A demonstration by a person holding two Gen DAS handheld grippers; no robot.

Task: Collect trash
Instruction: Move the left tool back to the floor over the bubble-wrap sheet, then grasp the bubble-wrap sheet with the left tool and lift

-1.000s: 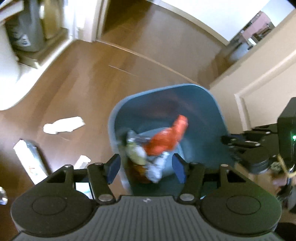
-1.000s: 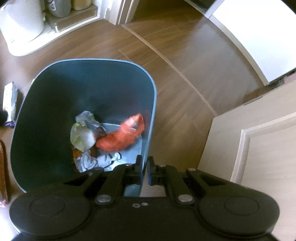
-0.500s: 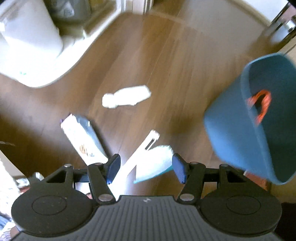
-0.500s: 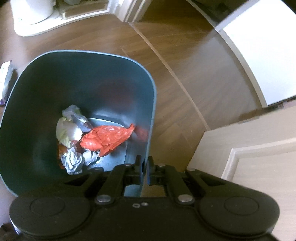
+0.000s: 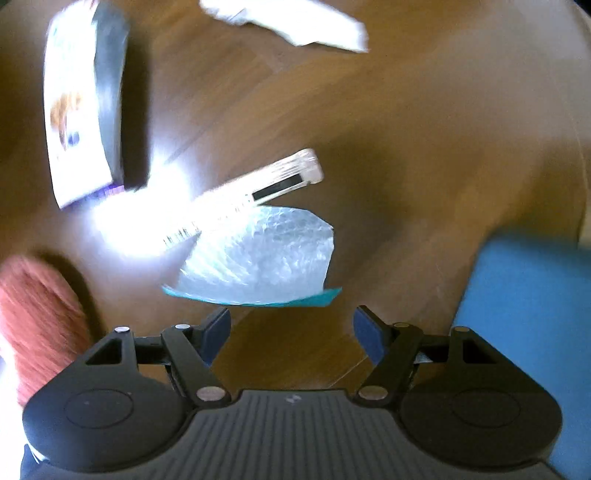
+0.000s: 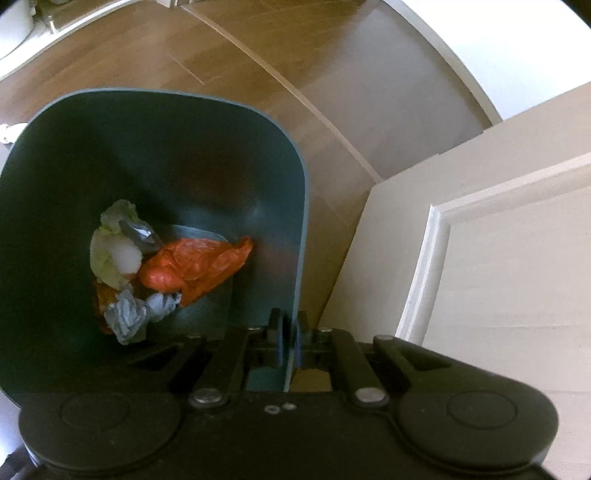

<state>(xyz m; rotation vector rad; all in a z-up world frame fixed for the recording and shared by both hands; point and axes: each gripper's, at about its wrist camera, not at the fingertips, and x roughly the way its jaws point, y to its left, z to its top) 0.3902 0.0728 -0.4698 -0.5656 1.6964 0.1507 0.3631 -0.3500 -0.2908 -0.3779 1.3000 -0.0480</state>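
My right gripper (image 6: pixel 289 334) is shut on the near wall of a dark teal trash bin (image 6: pixel 207 155). In the bin lie a red plastic bag (image 6: pixel 199 267), pale green paper (image 6: pixel 110 251) and grey crumpled paper (image 6: pixel 136 314). My left gripper (image 5: pixel 291 332) is open and empty, low over the wood floor, just short of a clear bubble-wrap piece with a teal edge (image 5: pixel 258 258). A white plastic strip (image 5: pixel 251 188), a white and purple packet (image 5: pixel 81 99) and a crumpled white paper (image 5: pixel 291 26) lie beyond it.
The bin's blue wall (image 5: pixel 528 314) stands at the right of the left wrist view. A red-brown fuzzy object (image 5: pixel 40 317) lies at the left. A beige panelled door (image 6: pixel 491 258) is right of the bin.
My left gripper has swung from over the bin to the left and dropped low towards the bubble wrap on the floor. The right gripper keeps its hold on the bin, which shifted slightly.
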